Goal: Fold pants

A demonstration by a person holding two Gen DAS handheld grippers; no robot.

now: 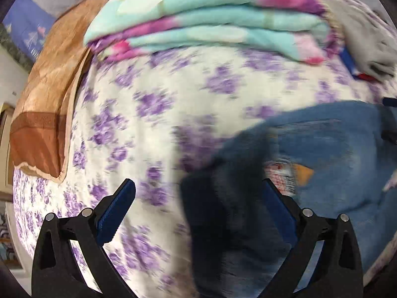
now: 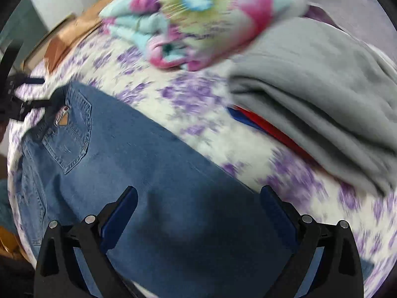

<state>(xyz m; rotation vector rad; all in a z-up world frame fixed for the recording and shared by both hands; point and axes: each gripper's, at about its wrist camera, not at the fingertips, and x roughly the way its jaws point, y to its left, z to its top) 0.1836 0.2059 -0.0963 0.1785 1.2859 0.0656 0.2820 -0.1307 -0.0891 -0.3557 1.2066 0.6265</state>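
Blue jeans (image 2: 153, 173) lie flat on a bed with a white and purple flowered sheet (image 2: 198, 99). Their back pocket and waist label (image 2: 62, 118) point to the left in the right wrist view. My right gripper (image 2: 198, 211) is open above the jeans' leg, empty. My left gripper (image 1: 198, 203) is open over the waist end of the jeans (image 1: 322, 154), with a dark blurred fold of denim (image 1: 230, 198) between its fingers, jaws wide apart. The left gripper also shows at the left edge of the right wrist view (image 2: 27, 94).
A folded turquoise and pink blanket (image 1: 211, 17) lies at the far side of the bed. A grey folded cloth (image 2: 322, 94) with a red and blue item (image 2: 260, 121) under it lies at the right. A brown pillow (image 1: 49, 94) lies at the left.
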